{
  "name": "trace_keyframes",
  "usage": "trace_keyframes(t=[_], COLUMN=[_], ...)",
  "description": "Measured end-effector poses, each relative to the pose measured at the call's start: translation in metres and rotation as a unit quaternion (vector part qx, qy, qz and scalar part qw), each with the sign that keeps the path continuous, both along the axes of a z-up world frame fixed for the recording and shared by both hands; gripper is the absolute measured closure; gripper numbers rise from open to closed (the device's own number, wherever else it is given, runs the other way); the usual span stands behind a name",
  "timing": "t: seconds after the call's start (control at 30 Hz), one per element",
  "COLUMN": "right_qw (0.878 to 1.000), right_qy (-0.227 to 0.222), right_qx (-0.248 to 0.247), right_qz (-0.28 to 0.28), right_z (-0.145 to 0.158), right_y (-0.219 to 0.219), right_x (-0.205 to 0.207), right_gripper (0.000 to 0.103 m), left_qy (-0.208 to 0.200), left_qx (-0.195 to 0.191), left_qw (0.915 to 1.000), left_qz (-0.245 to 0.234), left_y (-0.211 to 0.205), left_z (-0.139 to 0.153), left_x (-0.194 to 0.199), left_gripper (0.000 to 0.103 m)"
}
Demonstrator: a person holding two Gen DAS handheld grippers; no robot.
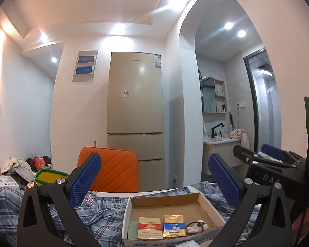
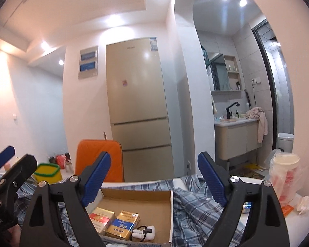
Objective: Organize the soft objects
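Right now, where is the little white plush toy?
The little white plush toy lies inside the cardboard box, at its near edge, just right of the blue-and-gold packet, in both views.

A: Any readable text?
B: "DAS" on the right gripper [image 1: 263, 160] body. Fridge [image 1: 135, 107] badge too blurred. Red pack [image 1: 150, 227] and blue-gold pack [image 1: 174, 225] print: illegible.

Tall beige fridge [image 1: 135, 103], white walls
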State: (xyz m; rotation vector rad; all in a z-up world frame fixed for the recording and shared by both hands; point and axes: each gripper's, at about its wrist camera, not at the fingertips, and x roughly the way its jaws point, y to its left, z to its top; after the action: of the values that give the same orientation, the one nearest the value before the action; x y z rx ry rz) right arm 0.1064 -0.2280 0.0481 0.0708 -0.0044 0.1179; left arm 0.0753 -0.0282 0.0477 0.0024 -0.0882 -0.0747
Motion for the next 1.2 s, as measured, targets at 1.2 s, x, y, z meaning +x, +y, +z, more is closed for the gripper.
trace_keyframes(t=[1.2], right_qw=[0.998], right_qy=[0.038], right_qx=[-0.048], right_qz=[-0.011], right_z=[-0.045], right_y=[-0.026], right_x=[-0.038], right_gripper=[0.0], left_qy=[0.088], left_qx=[-0.024], left_qw=[0.9957], left_qz=[-0.016], left_y=[-0.006], left_z=[-0.042], left_x=[-0.006], left_gripper=[0.0])
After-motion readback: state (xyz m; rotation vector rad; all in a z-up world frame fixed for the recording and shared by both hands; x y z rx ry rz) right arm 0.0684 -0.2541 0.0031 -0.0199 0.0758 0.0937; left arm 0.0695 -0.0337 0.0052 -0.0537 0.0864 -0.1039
